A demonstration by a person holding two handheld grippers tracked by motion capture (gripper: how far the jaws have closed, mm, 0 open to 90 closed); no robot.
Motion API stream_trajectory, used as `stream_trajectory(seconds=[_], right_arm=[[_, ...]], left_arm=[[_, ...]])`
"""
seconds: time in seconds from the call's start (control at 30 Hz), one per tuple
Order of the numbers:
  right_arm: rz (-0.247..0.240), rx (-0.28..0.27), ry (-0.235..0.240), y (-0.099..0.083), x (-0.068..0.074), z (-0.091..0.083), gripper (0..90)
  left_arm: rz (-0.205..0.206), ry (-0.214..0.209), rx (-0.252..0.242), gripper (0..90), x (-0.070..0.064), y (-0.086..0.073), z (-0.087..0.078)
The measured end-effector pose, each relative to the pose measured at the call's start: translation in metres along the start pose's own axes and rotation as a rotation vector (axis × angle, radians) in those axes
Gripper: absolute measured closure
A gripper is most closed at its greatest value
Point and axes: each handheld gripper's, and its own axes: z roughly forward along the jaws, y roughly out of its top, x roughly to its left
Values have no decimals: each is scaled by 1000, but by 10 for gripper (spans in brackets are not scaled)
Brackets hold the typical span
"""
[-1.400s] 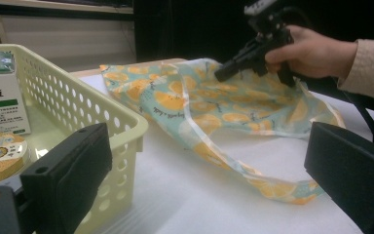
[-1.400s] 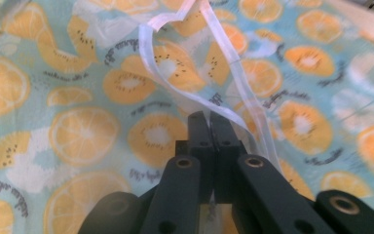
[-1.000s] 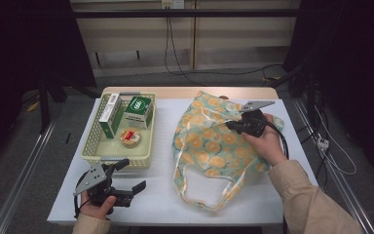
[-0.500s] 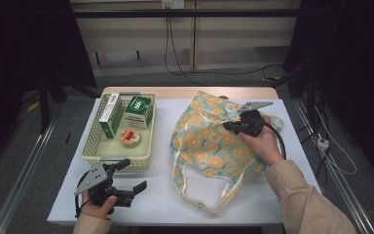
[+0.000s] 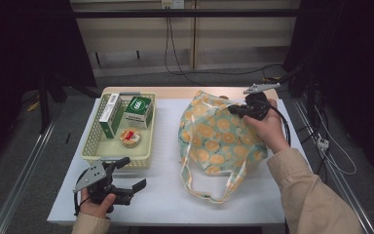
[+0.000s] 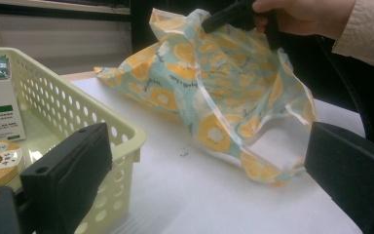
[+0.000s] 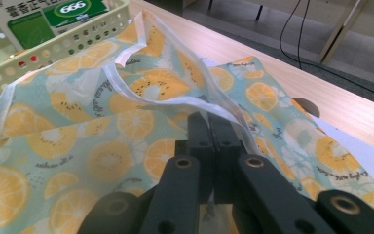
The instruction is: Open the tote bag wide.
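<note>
A fabric bag [image 5: 217, 141] printed with orange slices lies on the right half of the white table [image 5: 160, 195], its handles toward the front edge. My right gripper [image 5: 232, 110] is shut on the bag's upper fabric near a white-trimmed edge [image 7: 175, 100] and holds that part raised. In the right gripper view the jaws [image 7: 208, 127] meet with cloth between them. My left gripper [image 5: 134, 173] rests open at the front left of the table, just in front of the basket [image 5: 91, 142]. Its wide-apart jaws frame the bag [image 6: 214, 83] and touch nothing.
The pale green perforated basket [image 6: 78, 114] holds a white and green box [image 5: 110, 114], a green box [image 5: 139, 111] and a round tin [image 5: 131, 137]. A cable trails from the right gripper off the table's right side. Dark floor surrounds the table.
The right gripper has risen and moved slightly toward the far edge, pulling the bag's top up so the cloth bunches. The left gripper has stayed put.
</note>
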Motion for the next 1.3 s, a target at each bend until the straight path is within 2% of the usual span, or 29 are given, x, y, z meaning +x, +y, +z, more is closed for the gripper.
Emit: stream_trajectory(seconds=[0.33, 0.6, 0.87, 1.3], right_arm=[[48, 5, -6, -3, -19, 21, 899], [60, 21, -4, -6, -32, 39, 899], [93, 35, -15, -16, -48, 49, 899], [60, 33, -10, -4, -43, 39, 899]], left_arm=[[-16, -13, 15, 30, 2, 5, 0], [-17, -25, 39, 30, 3, 7, 3], [-22, -36, 46, 30, 5, 12, 2], [-22, -48, 46, 30, 5, 13, 7]])
